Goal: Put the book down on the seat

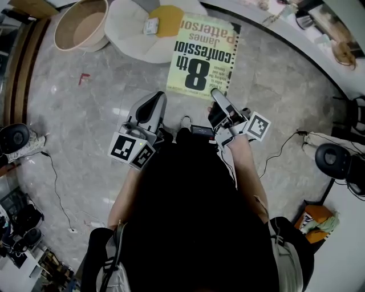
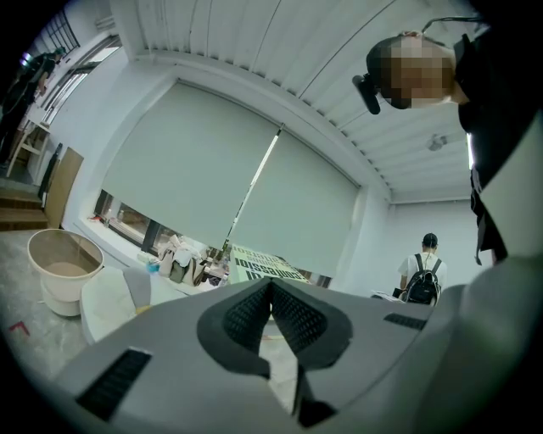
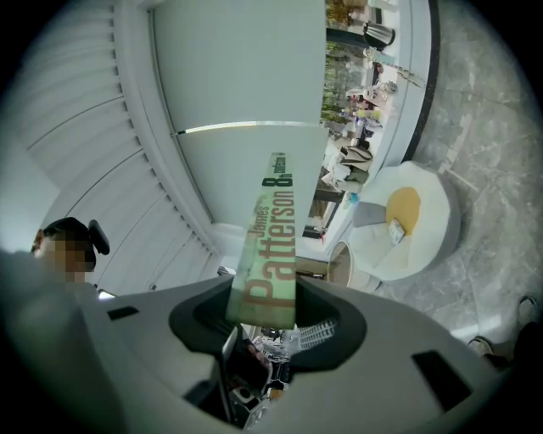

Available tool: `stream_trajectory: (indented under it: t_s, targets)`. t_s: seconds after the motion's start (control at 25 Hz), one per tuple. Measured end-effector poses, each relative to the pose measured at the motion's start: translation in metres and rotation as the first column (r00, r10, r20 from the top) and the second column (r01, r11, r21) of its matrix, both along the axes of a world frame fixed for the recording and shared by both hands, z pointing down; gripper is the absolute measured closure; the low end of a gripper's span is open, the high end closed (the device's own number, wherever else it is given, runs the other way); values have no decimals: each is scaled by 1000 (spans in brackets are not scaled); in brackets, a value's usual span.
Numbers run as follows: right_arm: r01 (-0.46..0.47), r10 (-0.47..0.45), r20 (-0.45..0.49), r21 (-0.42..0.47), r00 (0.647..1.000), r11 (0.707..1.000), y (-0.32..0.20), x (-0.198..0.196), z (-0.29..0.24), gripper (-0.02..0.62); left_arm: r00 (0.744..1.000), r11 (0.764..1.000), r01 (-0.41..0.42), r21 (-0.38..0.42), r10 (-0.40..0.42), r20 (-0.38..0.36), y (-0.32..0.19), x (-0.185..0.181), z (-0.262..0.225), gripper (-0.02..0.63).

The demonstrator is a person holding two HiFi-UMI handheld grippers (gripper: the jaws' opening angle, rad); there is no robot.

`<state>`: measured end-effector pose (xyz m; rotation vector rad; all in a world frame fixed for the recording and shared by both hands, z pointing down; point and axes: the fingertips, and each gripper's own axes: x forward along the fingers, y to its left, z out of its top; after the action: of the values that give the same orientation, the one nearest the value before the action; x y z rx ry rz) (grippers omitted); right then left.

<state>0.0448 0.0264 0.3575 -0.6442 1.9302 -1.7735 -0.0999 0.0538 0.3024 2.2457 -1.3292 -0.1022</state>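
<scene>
While my right gripper (image 1: pixel 217 94) pinches the book's (image 1: pixel 202 54) near edge and my left gripper (image 1: pixel 153 107) idles closed, the seat (image 1: pixel 128 28) lies beyond its far end.

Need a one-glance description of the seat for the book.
On the grey marble floor, just beyond the pale green paperback book, stands a round white seat. Its yellow cushion sets it apart from the beige tub beside it.

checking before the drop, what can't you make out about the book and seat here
- Head view: the book covers part of the seat's right side.
- Head view: the small item on the seat's yellow cushion is too small to identify.
- Head view: the book's underside faces away.
</scene>
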Motion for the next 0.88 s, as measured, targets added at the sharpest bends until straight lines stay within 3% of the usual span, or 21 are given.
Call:
stream_trajectory:
  t_s: [0.52, 0.88]
  targets:
    - [25, -25, 4, -7, 1000, 1000, -2, 2, 3, 414, 999, 1000, 21, -4, -21, 28, 1, 3, 4, 594]
    - [-2, 2, -2, 24, 1000, 1000, -1, -1, -1, 414, 999, 999, -30, 44, 29, 22, -9, 6, 1, 594]
